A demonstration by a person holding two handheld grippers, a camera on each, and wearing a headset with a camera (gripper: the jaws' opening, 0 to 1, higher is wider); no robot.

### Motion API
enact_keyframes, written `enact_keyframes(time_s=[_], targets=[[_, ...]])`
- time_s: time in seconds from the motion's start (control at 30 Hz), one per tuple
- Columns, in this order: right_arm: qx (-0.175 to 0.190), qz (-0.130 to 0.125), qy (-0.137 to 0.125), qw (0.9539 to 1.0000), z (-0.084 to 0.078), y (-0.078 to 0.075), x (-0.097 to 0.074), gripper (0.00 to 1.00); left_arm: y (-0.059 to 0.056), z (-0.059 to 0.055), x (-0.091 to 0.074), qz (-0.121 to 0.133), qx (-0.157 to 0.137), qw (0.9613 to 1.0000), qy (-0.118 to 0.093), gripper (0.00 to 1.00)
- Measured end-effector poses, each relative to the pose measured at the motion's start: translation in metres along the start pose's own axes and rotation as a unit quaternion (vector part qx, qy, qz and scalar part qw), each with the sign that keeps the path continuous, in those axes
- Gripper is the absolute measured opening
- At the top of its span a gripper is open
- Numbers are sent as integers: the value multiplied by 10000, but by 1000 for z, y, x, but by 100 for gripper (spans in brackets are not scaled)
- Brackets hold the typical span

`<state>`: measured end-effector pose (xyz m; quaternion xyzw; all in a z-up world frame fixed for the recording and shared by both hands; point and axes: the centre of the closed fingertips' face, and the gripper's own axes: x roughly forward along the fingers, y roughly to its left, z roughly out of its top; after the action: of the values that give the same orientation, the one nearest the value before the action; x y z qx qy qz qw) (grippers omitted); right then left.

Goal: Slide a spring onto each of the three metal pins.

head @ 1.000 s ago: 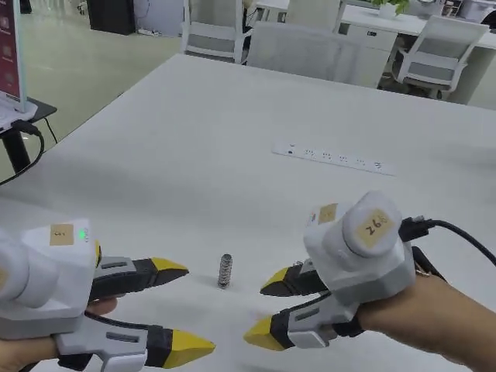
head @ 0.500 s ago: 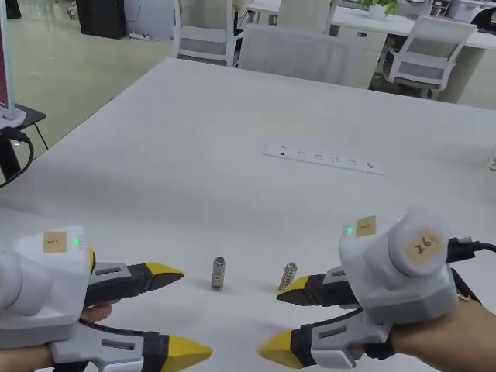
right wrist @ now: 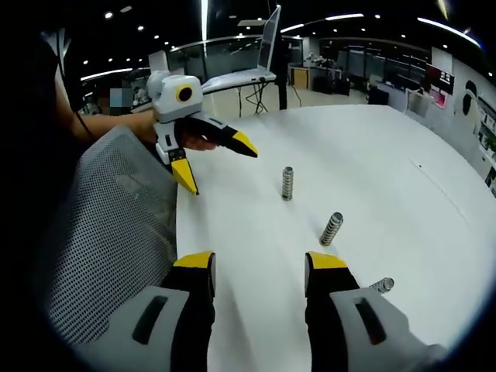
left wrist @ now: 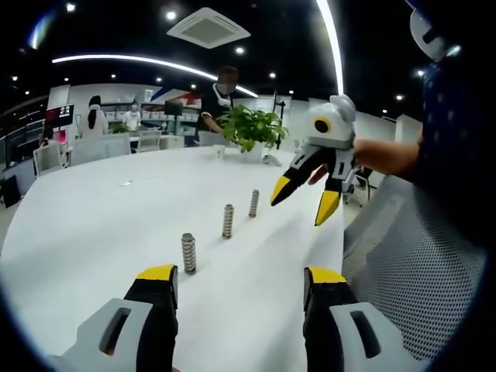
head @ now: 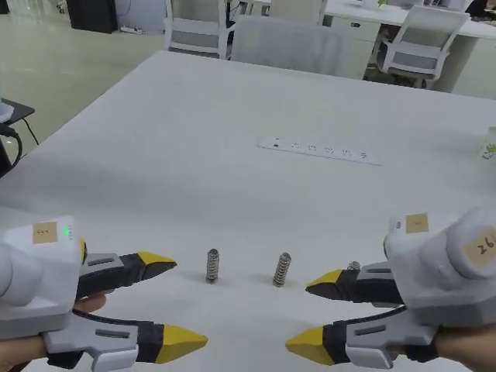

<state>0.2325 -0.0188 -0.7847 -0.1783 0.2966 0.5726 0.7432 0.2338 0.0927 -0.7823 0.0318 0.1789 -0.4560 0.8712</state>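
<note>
Grippers: left gripper [head: 190, 302] and right gripper [head: 297, 315] are held low over the table [head: 232, 116], jaws apart, nothing gripped.
Springs: first spring [head: 212, 266], second spring [head: 282, 269] and third spring [head: 353, 266] are stood in a row between the grippers.
Reason: standing is judged to be maintained by pins inside; the pins cannot be made out.
Third spring: partly hidden behind the right gripper's jaw.
Power strip [head: 318, 149]: laid well beyond.

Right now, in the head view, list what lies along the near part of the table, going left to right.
left gripper → first spring → second spring → right gripper
</note>
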Motion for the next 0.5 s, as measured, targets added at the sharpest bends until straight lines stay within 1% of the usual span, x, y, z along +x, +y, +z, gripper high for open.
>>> enact_keyframes(time_s=[0.13,0.27,0.5], targets=[[102,-108,-28,9999,-7,-3,-9,47,0,0,1,-2,-1,10000,12,62],[278,-340,-92,9990,-16,-14,-21,47,0,1,1,11,-3,10000,3,62],[493,-595,-157,9969,-26,-29,-39,50,1,0,1,15,-14,10000,30,63]])
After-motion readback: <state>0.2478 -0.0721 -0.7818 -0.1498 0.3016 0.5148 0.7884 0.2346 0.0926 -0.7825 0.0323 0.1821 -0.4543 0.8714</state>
